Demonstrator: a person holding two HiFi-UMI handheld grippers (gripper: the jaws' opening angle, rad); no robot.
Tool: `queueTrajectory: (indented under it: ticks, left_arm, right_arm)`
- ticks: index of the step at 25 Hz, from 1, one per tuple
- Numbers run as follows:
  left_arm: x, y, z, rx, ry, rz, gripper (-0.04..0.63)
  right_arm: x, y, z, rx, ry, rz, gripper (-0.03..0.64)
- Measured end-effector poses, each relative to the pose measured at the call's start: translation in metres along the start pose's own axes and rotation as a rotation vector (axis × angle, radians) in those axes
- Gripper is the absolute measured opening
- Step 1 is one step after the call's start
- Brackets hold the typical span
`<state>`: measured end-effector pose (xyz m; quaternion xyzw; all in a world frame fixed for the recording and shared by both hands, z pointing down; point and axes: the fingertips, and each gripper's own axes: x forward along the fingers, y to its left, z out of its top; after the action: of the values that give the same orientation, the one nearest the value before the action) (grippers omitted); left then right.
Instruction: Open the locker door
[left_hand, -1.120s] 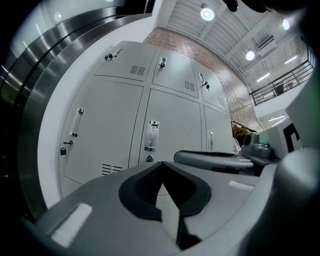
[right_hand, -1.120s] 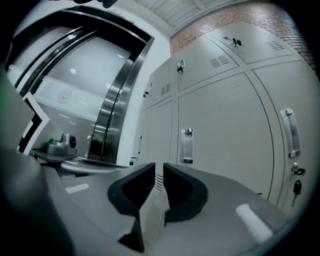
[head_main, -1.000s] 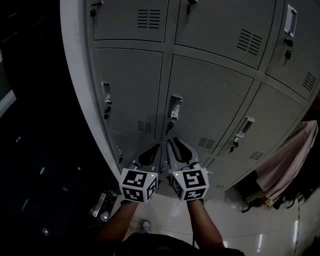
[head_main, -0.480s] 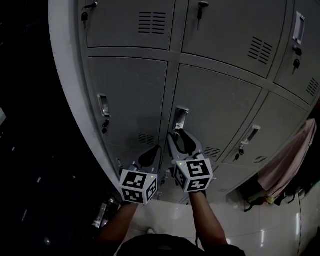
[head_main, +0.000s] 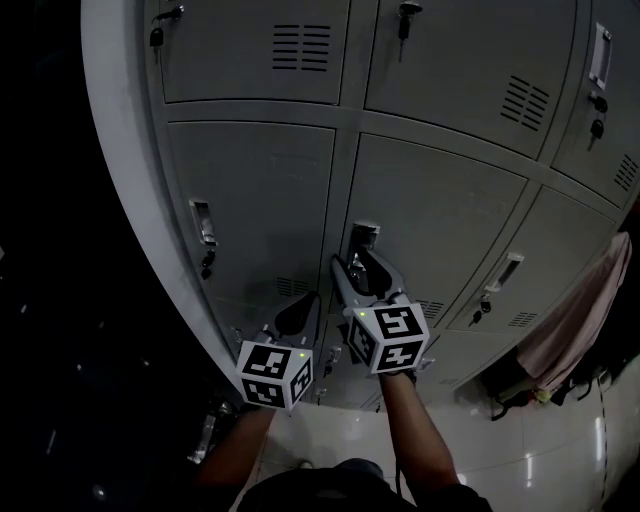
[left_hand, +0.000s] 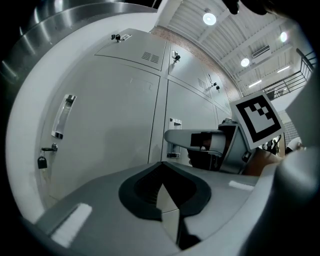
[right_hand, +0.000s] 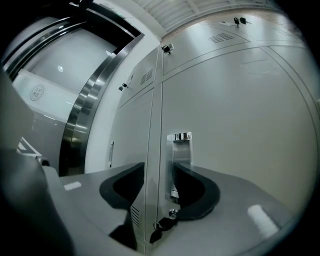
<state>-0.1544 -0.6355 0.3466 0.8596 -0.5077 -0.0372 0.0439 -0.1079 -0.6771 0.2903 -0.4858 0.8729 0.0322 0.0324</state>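
Jaws of the right gripper (head_main: 352, 262) are seen spread wide, having just been opening. The chrome handle (right_hand: 182, 155) of the locker door (head_main: 440, 220) is framed in the gap between them without being pressed by either pad. Those of the left gripper (head_main: 303, 306) are held clenched together, and nothing is gripped between them. This gripper is kept lower and just beside the right one, faced toward the bank near the seam between this door and its left neighbour. The locker door is found in the middle column of a grey metal locker bank (head_main: 120, 200), with one row of doors above it and another below. It is closed, flush with its neighbours, and is finished in a plain pale grey. Its handle is set upright at the door's left edge, and a small lock with a dark key (right_hand: 161, 226) hanging from it is placed directly beneath. In the right gripper view the handle's bright top is seen above the jaws, and its body is lined up close to the right jaw's inner face. A pinkish cloth (head_main: 580, 320) is seen hanging near the bank's lower right corner, and a pale glossy floor (head_main: 540, 460) is shown beneath.
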Motion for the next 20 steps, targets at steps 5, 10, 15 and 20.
queueTrajectory:
  ticks: [5, 10, 15, 20]
  left_arm:
    - [-0.001, 0.004, 0.004, 0.004, -0.009, -0.002, 0.006]
    - [-0.004, 0.012, 0.002, 0.001, -0.008, 0.009, 0.005]
    - [-0.007, 0.016, 0.001, -0.007, -0.007, 0.017, 0.005]
    - [-0.008, 0.009, -0.002, -0.016, -0.001, 0.007, 0.005]
  right_arm:
    - [0.009, -0.001, -0.002, 0.042, 0.021, 0.019, 0.158]
    - [0.012, -0.007, -0.003, 0.065, 0.012, -0.018, 0.127]
    - [0.009, -0.008, -0.003, 0.051, 0.025, -0.037, 0.11]
    - [-0.002, -0.003, -0.002, 0.038, 0.017, -0.039, 0.072]
